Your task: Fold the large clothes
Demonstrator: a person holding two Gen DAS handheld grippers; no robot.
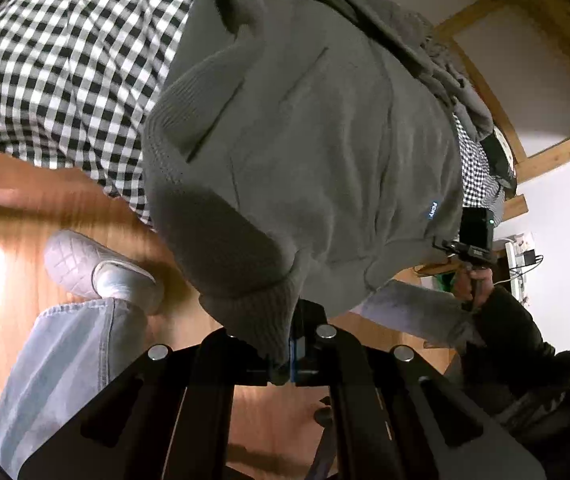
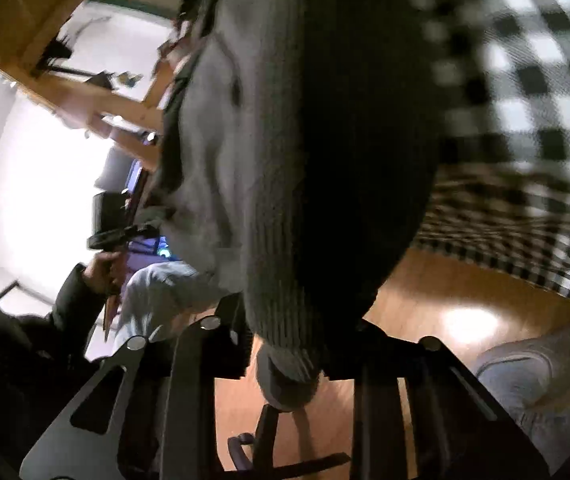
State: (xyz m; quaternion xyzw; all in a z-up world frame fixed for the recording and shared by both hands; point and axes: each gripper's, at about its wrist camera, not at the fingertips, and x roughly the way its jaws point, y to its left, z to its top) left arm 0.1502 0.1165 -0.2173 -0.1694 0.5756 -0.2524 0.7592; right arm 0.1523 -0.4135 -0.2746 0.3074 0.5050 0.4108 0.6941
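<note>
Dim indoor light, floor [image 2: 469,322] glare, rt view blurred, fisheye-warped edges.

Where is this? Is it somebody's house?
Probably a room at home, maybe a bedroom. There is a shiny wooden floor, a black-and-white checked cloth draped over furniture with a wooden frame, and both grippers hold up a grey sweater.

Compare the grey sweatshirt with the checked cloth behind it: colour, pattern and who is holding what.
The grey sweatshirt is plain, with ribbed hem and cuffs; the checked cloth is black-and-white gingham. The sweatshirt is lifted, its ribbed edge pinched by the left gripper and the right gripper; the cloth is gripped by neither and lies draped over a wooden surface, its edge hanging toward the floor. The sweatshirt looks thick and bulky, the cloth thin and flat. Both are soft fabric.
</note>
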